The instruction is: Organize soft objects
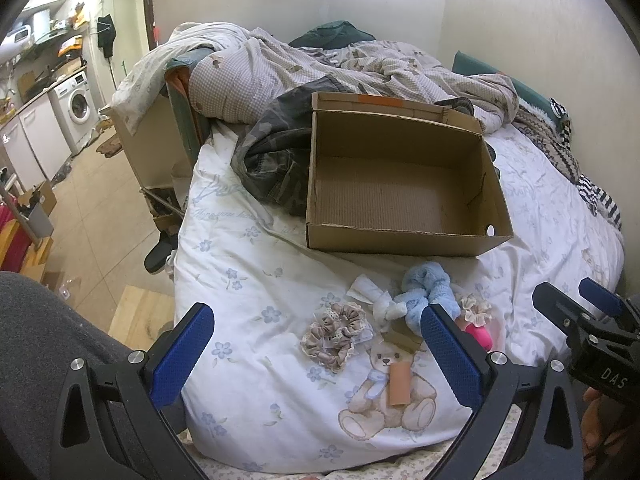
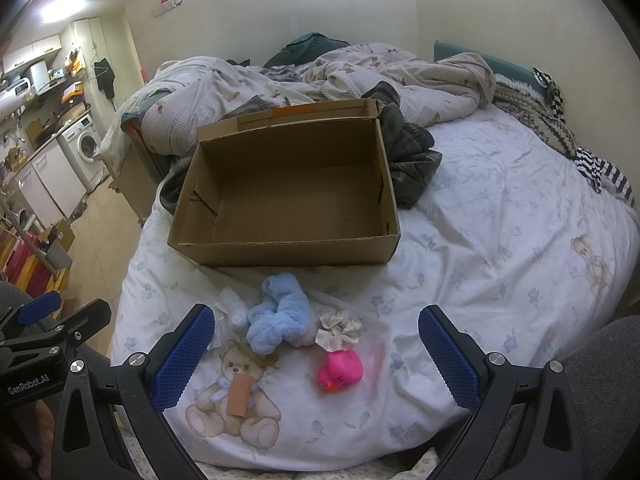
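Soft items lie in a loose cluster on the white floral bedsheet [image 2: 460,280], just in front of the open cardboard box [image 2: 288,196]. Nearest the box front is a light blue plush toy [image 2: 280,316]. Beside it, on the washing-machine side, sits a small white fabric piece [image 2: 234,312]. A cream frilled scrunchie [image 2: 338,330] touches the plush on its other side, and a pink rubber duck [image 2: 340,370] sits just in front of that scrunchie. In the left wrist view a beige lace scrunchie [image 1: 336,334] lies further from the box, towards the bed edge. The box interior shows bare cardboard; a camouflage garment [image 1: 276,160] is bunched against its wall.

Left claw [image 1: 318,360]: fingers spread wide apart, holding nothing, poised low above the beige scrunchie, pointing at the box. Right claw [image 2: 316,362]: fingers likewise apart, empty, framing the duck and plush, level with the left.
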A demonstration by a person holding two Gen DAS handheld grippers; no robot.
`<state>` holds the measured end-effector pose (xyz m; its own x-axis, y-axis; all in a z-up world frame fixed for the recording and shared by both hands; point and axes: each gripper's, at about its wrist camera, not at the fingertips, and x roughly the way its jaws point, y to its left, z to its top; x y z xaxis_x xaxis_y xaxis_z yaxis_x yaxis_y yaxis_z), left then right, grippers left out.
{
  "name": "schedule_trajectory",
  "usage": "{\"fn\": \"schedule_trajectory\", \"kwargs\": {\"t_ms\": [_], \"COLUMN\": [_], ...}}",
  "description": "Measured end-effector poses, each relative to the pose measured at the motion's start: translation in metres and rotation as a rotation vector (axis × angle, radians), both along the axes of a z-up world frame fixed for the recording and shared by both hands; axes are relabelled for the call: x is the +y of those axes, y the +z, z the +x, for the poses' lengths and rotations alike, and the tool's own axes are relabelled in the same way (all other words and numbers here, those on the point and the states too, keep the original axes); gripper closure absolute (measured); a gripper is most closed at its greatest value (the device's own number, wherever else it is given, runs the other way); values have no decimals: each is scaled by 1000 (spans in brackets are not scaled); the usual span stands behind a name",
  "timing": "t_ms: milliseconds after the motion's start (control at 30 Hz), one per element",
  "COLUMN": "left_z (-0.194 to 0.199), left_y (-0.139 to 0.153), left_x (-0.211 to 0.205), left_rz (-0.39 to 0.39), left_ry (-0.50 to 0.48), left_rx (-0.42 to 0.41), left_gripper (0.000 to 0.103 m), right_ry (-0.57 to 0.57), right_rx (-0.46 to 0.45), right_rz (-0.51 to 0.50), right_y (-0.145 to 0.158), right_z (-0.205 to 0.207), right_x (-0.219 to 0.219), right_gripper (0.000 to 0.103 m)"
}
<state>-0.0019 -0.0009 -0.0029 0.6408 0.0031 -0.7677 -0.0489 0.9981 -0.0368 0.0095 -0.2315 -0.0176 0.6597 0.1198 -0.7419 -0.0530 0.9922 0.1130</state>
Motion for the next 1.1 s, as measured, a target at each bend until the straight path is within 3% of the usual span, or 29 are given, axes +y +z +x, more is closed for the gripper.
{"fn": "schedule_trajectory", "kwargs": {"t_ms": [233,367,633,800,933,1033,1100], "left_z": [-1,6,64,89,102,110,109], "left_y": [3,6,-5,-46,-86,-122,-132], "left_x": [-5,-1,24,27,28,27,27], "left_rz": [9,-3,-61,-98,-137,-157,-220], "left_ry": [-16,-12,25,16,24,22,19], "left_rx": [-12,25,237,419,521,614,646], "left_gripper": [0,0,1,22,32,60,64], "right_ry": [1,8,72,85,79,69,60], "right_rx": [6,33,188,293,322,348,368], "right_rz": [1,21,128,133,140,156,156], "right_y": [-1,-1,-1,-16,-24,-34,-44], "right_z": [1,5,37,59,69,73,74], "right_x": [1,0,-17,-21,-26,-29,-32], "right_gripper": [0,0,0,0,0,0,0]}}
